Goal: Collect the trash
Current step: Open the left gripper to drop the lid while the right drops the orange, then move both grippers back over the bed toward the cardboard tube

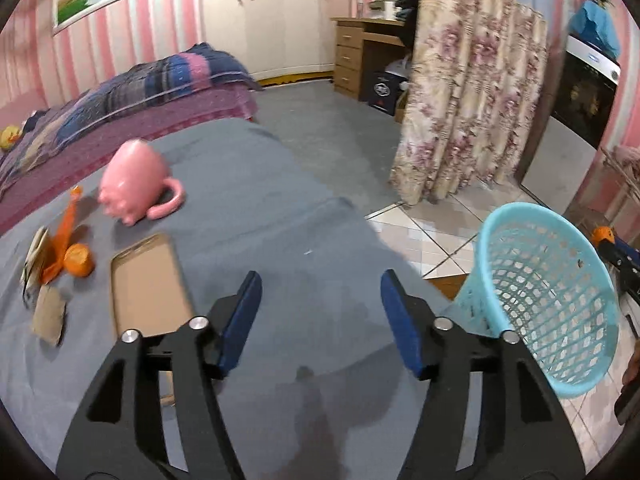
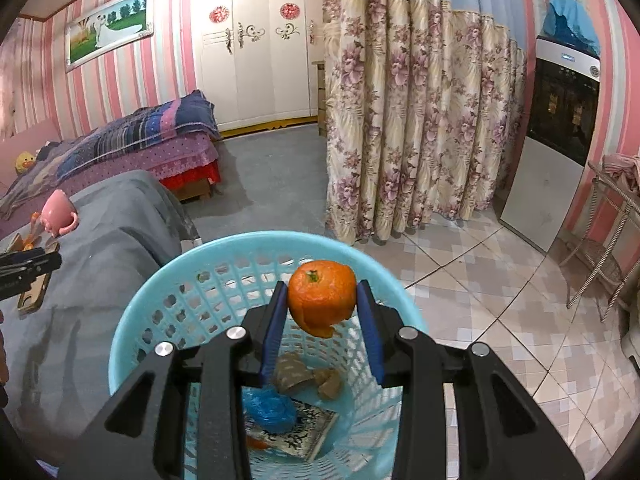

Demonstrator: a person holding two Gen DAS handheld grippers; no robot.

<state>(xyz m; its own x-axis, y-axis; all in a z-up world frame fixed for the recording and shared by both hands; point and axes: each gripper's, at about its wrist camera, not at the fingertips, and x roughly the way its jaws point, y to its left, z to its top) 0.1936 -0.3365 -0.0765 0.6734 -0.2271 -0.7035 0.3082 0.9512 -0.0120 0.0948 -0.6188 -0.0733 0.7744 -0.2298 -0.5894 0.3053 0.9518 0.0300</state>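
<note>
Left wrist view. Left gripper: black two-finger tongs with blue pads, jaws standing apart with nothing between them, only bare grey cloth. Grey cloth-covered table: fills the centre and lower frame. Remaining trash, all at left of the frame, well to the left of the tongs: half shell of orange peel; thin strip of orange peel running up from it; crumpled brown paper scrap at lower left; a printed wrapper beside it, blurred, possibly card. Not trash, by judgement: flat brown rectangular tray, its long axis running away from the camera, just left of the tongs; pink ceramic pig-shaped mug on its side, upper left. Light blue perforated plastic waste basket: right of frame, beside the table edge.

Right wrist view. Right gripper: jaws clamped on a domed orange tangerine peel, centre frame, directly above the basket's open mouth; release would drop it in. Basket contents: brown paper pieces, blue plastic wad, printed card. The left tongs, at the left edge, are nearer the table trash.
</note>
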